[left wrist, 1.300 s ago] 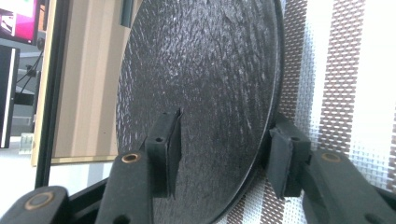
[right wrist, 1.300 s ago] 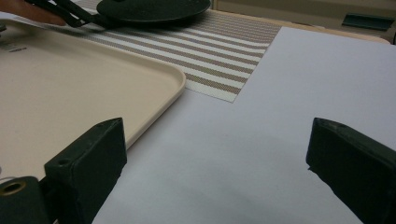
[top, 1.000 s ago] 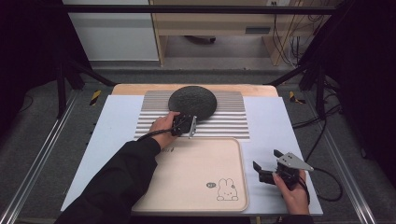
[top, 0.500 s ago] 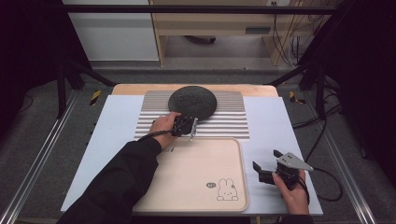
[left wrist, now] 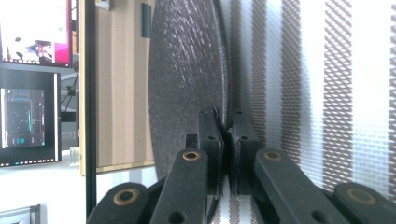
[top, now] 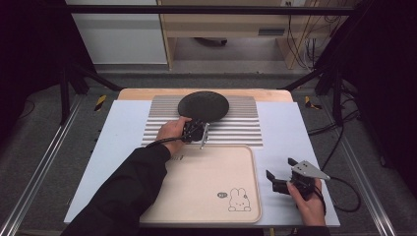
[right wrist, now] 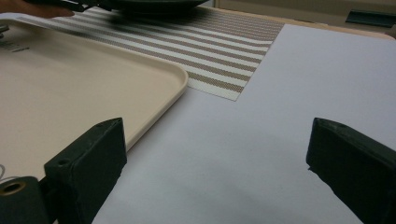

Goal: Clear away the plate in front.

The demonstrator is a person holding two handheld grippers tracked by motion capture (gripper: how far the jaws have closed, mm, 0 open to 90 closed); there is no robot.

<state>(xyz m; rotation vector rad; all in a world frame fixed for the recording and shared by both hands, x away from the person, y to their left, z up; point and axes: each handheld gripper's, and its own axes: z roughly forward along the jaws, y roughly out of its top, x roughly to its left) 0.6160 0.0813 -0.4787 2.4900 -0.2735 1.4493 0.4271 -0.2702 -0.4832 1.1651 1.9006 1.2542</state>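
open hand-held gripper (right wrist: 217,172) over the pale surface (right wrist: 289,107)

its two black jaws stand wide apart with nothing between them; a beige tray (right wrist: 70,93) lies left, a striped mat (right wrist: 196,51) beyond, a dark plate (right wrist: 154,4) at the mat's far edge.

High view overlooks table (top: 295,132); claw views skim it closely

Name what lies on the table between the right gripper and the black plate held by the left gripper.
In the high view, the beige tray's far right corner and the striped mat lie between the right gripper and the black plate.
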